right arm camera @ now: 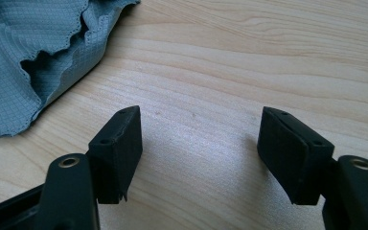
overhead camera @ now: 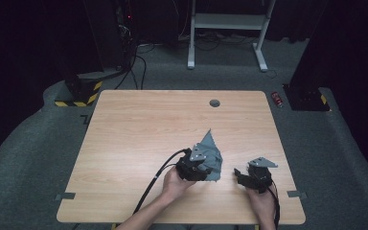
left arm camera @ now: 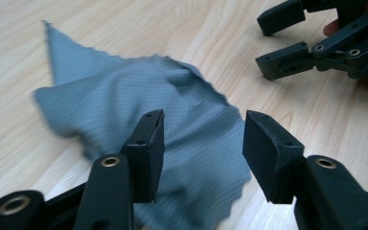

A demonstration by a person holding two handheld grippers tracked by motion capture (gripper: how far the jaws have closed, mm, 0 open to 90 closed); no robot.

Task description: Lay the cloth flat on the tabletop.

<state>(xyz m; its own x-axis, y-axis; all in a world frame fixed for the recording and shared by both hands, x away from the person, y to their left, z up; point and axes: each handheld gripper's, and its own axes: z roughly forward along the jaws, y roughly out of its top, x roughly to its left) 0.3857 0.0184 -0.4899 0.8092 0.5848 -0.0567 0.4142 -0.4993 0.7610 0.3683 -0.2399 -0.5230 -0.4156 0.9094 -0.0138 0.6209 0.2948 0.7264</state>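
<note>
A crumpled grey-blue cloth [overhead camera: 211, 146] lies on the wooden table [overhead camera: 143, 124], right of centre toward the front. My left gripper [overhead camera: 202, 168] hovers at the cloth's near edge. In the left gripper view its jaws [left arm camera: 203, 139] stand open over the cloth [left arm camera: 124, 96], and the pads touch nothing. My right gripper [overhead camera: 239, 176] rests a little to the right of the cloth, pointing left toward it. Its jaws [right arm camera: 201, 143] are open over bare wood, with the cloth's scalloped edge [right arm camera: 28, 57] at the upper left. The right gripper [left arm camera: 273, 43] also appears open in the left gripper view.
A round cable hole [overhead camera: 214, 103] sits near the table's far edge. Beyond the table stand a white desk frame [overhead camera: 225, 28], a yellow-and-black striped base [overhead camera: 79, 93] and a red can [overhead camera: 278, 99] on the carpet. Both forearms enter over the front edge.
</note>
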